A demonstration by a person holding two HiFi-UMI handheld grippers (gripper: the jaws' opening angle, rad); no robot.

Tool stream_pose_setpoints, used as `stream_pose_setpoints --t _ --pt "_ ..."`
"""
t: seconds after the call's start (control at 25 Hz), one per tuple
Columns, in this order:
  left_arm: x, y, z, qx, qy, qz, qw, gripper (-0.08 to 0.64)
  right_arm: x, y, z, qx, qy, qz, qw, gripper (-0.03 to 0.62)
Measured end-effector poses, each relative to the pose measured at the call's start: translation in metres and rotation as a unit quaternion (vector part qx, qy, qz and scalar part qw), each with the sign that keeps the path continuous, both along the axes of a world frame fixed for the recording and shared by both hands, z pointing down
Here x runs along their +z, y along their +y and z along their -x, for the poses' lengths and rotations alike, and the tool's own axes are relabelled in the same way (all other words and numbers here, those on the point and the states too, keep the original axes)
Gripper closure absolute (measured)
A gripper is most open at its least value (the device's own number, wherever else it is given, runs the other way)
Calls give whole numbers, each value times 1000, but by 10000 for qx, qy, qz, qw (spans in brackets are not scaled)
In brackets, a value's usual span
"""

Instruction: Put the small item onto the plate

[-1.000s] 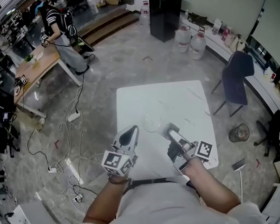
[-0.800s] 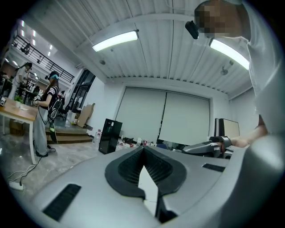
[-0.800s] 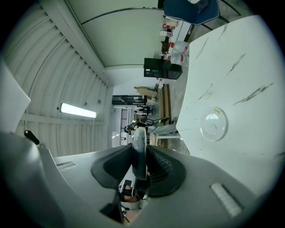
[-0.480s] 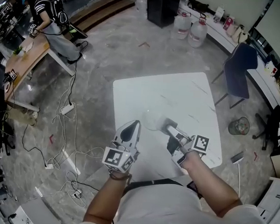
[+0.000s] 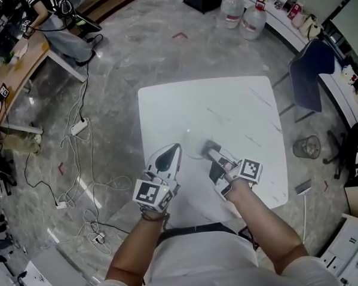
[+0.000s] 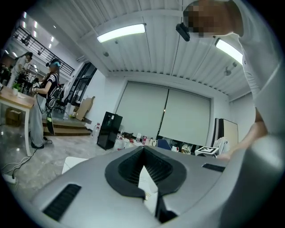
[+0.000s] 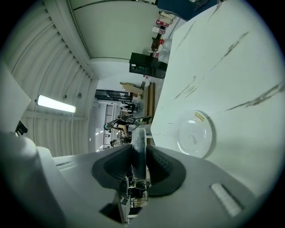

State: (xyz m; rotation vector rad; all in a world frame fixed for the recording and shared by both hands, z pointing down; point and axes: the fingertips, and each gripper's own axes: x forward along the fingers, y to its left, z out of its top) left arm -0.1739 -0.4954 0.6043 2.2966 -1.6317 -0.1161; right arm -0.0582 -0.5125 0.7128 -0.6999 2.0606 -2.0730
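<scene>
A clear glass plate (image 7: 194, 133) lies on the white table (image 7: 231, 67); in the head view the plate (image 5: 192, 141) is only a faint outline. My right gripper (image 7: 139, 156) is shut on a small grey flat item (image 7: 138, 149), held on edge. That item hangs just short of the plate's near right side, and the right gripper (image 5: 210, 151) points at the plate. My left gripper (image 5: 172, 150) hovers to the left of the plate, over the table's near part. Its jaws meet at the tips with nothing between them, as the left gripper view (image 6: 143, 153) shows.
The table's near edge (image 5: 223, 213) lies under my forearms. A blue chair (image 5: 309, 62) and a mesh bin (image 5: 306, 146) stand to the right. Water bottles (image 5: 243, 8) stand at the back. Cables (image 5: 78, 128) run over the floor on the left, near a person (image 5: 48, 7) at a desk.
The head view has tilted, so the table sits higher in the frame. Both grippers keep nearly the same places by the plate, and the right one still holds the item.
</scene>
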Motion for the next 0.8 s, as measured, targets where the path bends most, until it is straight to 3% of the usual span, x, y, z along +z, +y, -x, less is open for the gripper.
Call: stream_pose_setpoints --t 0.28,0.8 --pt "48 -21 6 73 -3 174 9998 554 48 -19 12 -18 186 184 9997 494" --pt "96 -39 13 70 105 536 9985 554 118 -41 43 -718 1065 109 9917 494"
